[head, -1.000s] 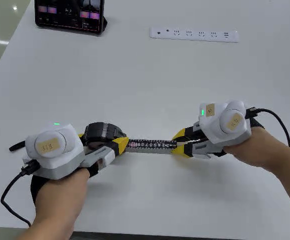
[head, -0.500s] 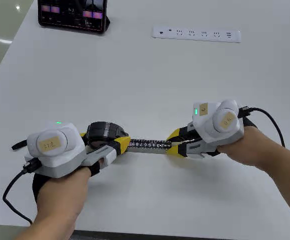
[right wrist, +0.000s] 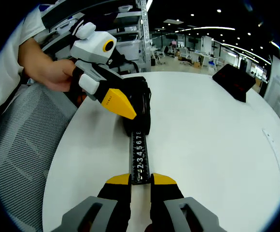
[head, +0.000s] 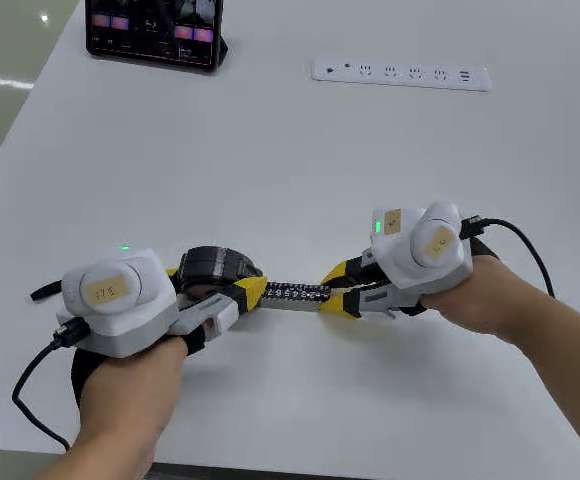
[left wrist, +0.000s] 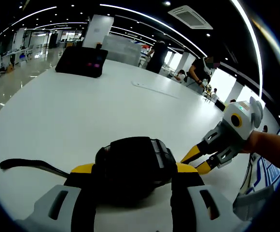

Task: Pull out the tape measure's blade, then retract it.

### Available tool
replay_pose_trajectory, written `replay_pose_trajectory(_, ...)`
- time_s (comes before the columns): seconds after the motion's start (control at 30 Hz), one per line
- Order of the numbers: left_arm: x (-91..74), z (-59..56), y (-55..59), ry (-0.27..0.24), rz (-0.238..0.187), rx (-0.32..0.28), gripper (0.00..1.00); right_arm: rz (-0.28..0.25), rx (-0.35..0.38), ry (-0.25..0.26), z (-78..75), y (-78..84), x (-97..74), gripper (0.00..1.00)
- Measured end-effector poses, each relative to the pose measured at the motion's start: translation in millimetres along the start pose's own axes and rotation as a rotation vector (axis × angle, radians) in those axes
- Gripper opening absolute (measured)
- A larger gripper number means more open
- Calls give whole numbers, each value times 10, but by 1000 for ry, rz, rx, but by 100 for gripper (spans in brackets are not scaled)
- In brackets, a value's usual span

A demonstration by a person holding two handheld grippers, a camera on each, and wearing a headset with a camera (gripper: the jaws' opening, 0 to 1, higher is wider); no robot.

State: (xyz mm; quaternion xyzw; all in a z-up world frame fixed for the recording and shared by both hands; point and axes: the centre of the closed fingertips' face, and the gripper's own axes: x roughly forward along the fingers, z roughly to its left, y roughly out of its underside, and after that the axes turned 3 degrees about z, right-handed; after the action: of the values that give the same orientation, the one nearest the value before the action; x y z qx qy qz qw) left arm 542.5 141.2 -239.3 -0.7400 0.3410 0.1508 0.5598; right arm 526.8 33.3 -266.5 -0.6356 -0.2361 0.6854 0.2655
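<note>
A black tape measure (head: 213, 268) rests on the white table (head: 270, 150) with my left gripper (head: 232, 284) shut on its case (left wrist: 133, 164). A short length of dark numbered blade (head: 292, 294) runs out of the case to the right. My right gripper (head: 332, 290) is shut on the blade's end (right wrist: 140, 175), with both yellow fingertips (right wrist: 119, 180) pinching it. Seen from the right gripper view, the blade (right wrist: 139, 157) leads straight to the case (right wrist: 137, 108), and the left gripper (right wrist: 113, 99) holds that case from the left.
A white power strip (head: 400, 74) lies at the back of the table, and a dark tablet (head: 155, 28) stands at the back left. Cables trail from both grippers. The table's front edge runs just below my hands.
My right gripper has moved left toward the case and the exposed blade has grown shorter. The left gripper still holds the case in place.
</note>
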Motion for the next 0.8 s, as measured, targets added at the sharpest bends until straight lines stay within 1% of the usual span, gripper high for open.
replay_pose_trajectory(0.3, 9, 17, 3, 3, 1, -2, 58, -11, 3, -11, 4, -75, 69, 11)
replay_pose_trajectory(0.8, 1, 9, 0, 6, -1, -9, 58, -22, 10, -27, 3, -166, 157, 11)
